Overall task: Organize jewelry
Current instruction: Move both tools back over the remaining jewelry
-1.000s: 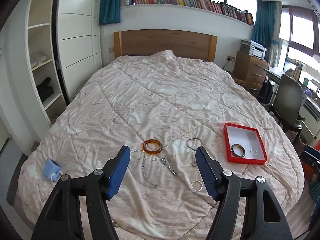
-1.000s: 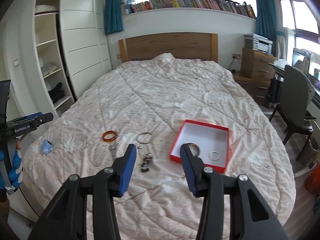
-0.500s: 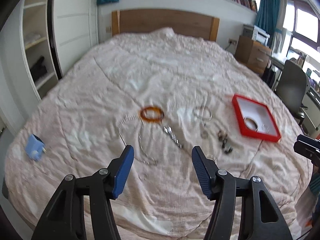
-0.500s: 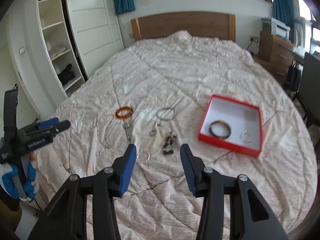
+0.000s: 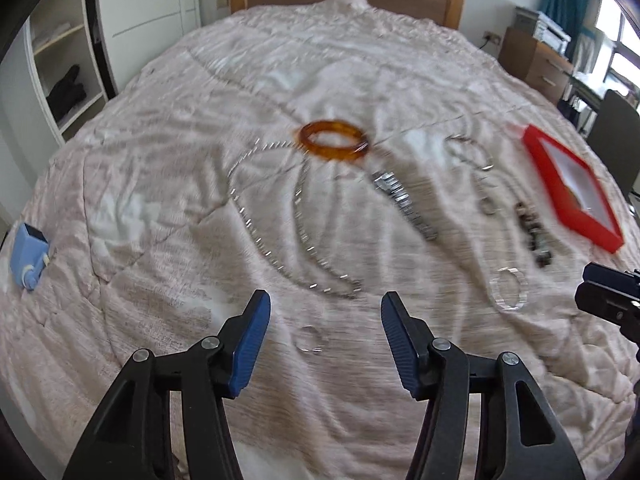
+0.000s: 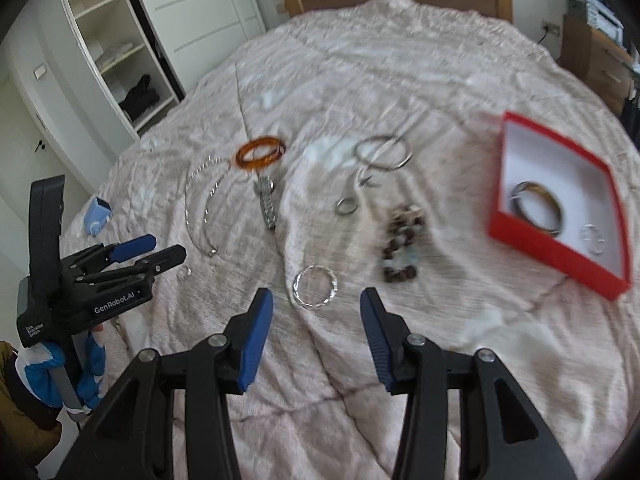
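Jewelry lies scattered on a pale quilt [image 5: 168, 184]: an amber bangle [image 5: 334, 146], a silver chain [image 5: 272, 216], a metal link bracelet [image 5: 404, 200] and a dark beaded bracelet [image 6: 402, 244]. My left gripper [image 5: 325, 300] hovers open just short of the chain's near end, a small clear ring [image 5: 308, 339] on the quilt between its fingers. My right gripper [image 6: 317, 294] is open, with a silver twisted bangle [image 6: 315, 285] on the quilt just beyond its tips. The red box [image 6: 556, 256] at the right holds a dark bangle [image 6: 538, 210] and a small ring [image 6: 594, 238].
A small blue object [image 5: 28, 252] lies near the bed's left edge. A thin silver hoop [image 6: 384, 152] and a small ring [image 6: 346, 206] lie mid-bed. An open wardrobe [image 6: 120, 60] stands left of the bed, a wooden nightstand [image 5: 536, 60] and a chair [image 5: 612, 128] on the right.
Both grippers have come down toward the quilt and tipped downward, so the jewelry fills more of each view. The left jaws have narrowed a little. Nothing has been picked up.
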